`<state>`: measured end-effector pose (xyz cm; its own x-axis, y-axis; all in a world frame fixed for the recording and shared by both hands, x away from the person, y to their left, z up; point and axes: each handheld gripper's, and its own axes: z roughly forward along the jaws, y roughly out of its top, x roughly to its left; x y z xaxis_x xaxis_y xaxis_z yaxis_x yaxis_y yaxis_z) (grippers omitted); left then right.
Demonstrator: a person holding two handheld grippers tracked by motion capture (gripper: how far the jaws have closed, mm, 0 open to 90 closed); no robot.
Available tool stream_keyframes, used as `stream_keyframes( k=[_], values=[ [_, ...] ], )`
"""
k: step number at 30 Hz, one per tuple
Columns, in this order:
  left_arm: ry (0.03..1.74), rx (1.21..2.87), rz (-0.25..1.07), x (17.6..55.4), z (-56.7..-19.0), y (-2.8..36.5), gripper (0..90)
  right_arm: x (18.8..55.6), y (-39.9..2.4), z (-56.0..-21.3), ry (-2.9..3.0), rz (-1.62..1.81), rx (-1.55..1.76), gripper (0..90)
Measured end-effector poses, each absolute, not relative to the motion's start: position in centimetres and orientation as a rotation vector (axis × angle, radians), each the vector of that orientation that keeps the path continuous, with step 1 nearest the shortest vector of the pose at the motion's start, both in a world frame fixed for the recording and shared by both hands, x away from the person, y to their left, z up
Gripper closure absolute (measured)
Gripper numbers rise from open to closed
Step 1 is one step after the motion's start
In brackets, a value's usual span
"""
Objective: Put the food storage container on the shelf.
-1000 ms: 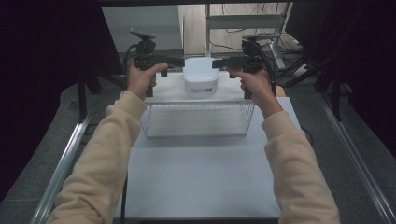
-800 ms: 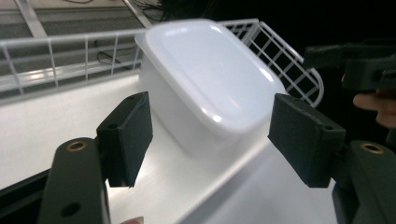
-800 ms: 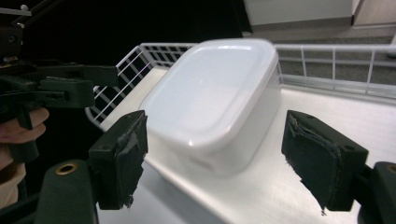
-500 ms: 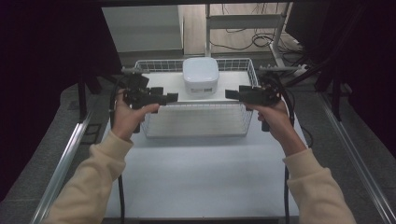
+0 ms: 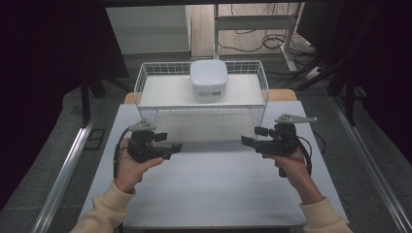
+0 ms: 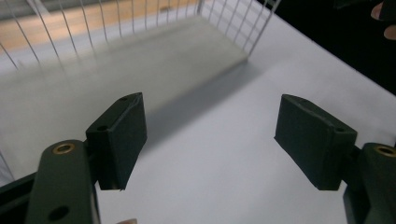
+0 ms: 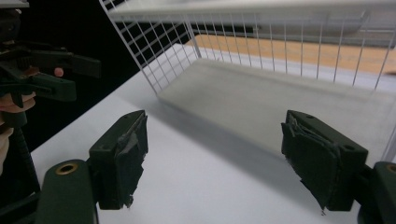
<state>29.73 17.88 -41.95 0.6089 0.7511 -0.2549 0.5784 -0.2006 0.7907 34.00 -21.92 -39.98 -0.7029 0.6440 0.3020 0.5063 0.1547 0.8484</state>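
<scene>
Over a white tabletop (image 5: 214, 194), a person holds the left gripper (image 5: 176, 146) and right gripper (image 5: 247, 142) facing each other, both with jaws spread wide and nothing between them. Just beyond stands a white wire basket (image 5: 145, 80) with a white lidded container (image 5: 209, 79) inside, at its far side. Behind lie grey floor, desk legs (image 5: 216, 29) and cables (image 5: 272, 41).

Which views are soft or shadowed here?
High view: sharp, table evenly lit, surroundings dark. Left gripper view: wire basket smeared by blur, its shadow on the table; pads crisp. Right gripper view: basket floor slightly soft, the pads sharp, left gripper dim against black.
</scene>
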Motion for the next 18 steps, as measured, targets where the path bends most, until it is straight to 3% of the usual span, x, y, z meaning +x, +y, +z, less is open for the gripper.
stream_keyframes(
  k=[8,18],
  values=[
    [1.126,1.922,0.215,28.8,-45.0,19.0,24.8,32.6,-22.3,-44.3,2.340,1.467,1.189,23.5],
    [1.139,1.915,0.216,28.6,-45.4,19.5,24.2,32.1,-22.3,-44.7,2.332,1.447,1.151,23.6]
  ],
)
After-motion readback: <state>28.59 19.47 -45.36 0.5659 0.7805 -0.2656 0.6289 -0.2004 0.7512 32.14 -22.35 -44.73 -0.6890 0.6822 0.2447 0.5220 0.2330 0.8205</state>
